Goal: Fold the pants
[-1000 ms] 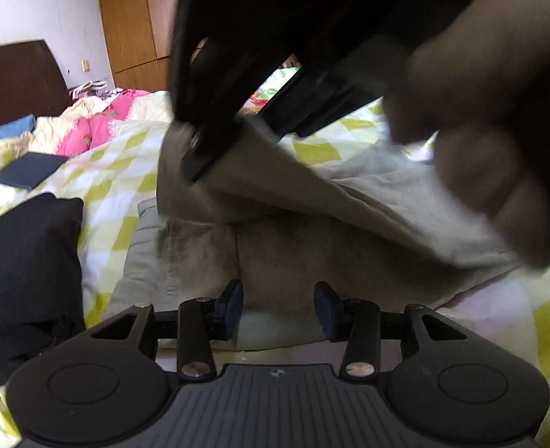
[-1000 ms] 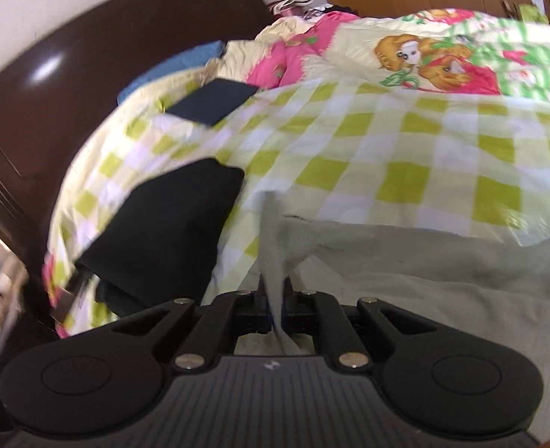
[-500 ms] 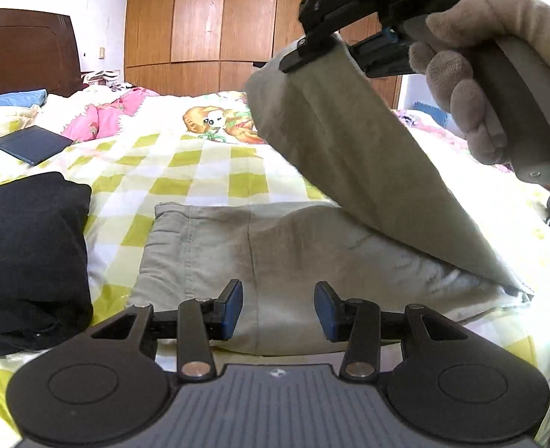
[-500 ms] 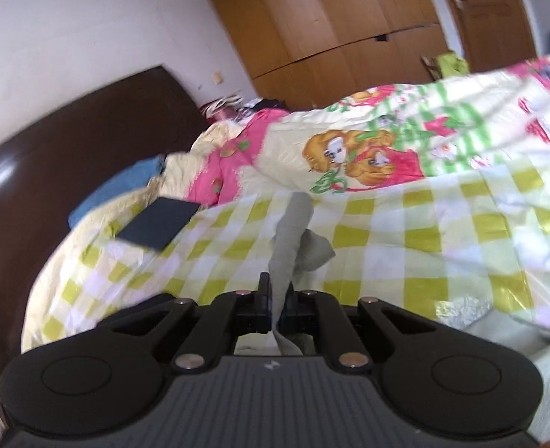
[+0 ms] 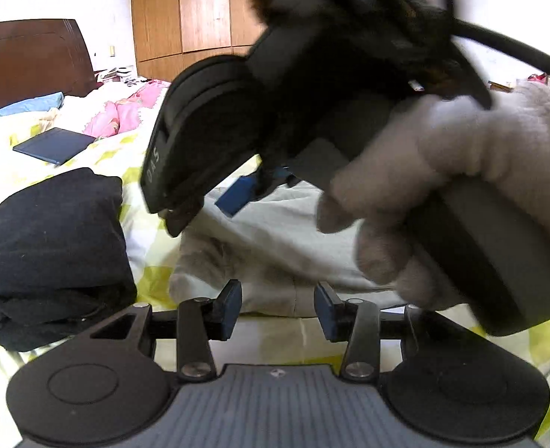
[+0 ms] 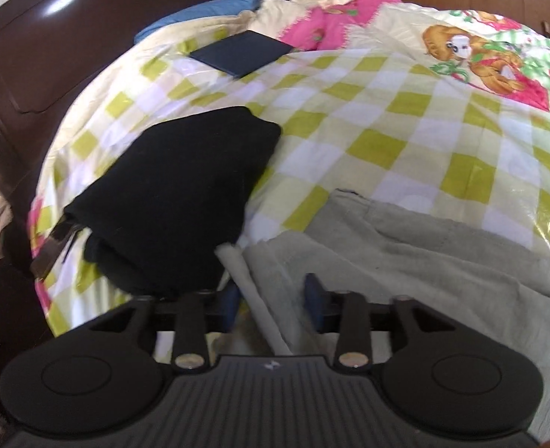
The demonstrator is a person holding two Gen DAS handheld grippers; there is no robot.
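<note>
**Desk:** What has changed since half a second back?

**Photographer:** The grey pants (image 6: 405,261) were hanging high from the right gripper (image 6: 271,296); now that gripper is down over the bed and its jaws are opening. A folded edge of cloth lies between the blue pads, against the left one and clear of the right.

**Desk:** Where are the pants?

**Photographer:** On the green-checked quilt (image 6: 379,142), spread from the view's centre towards 4 o'clock, folded over on themselves. A black folded garment (image 6: 185,186) lies just beside them at 10 o'clock, and a dark flat book-like thing (image 6: 241,52) well beyond at 12.

**Desk:** And the hands?

**Photographer:** From the left wrist camera, a gloved right hand (image 5: 443,194) wraps the right tool's grey handle at 3 o'clock, the tool tipped down towards the cloth. The left gripper (image 5: 278,308) hovers low over the near edge of the pants, its pads apart with nothing between them.

**Desk:** Any lettering?

**Photographer:** Pale characters run along the right tool's black casing, too blurred to read.
</note>
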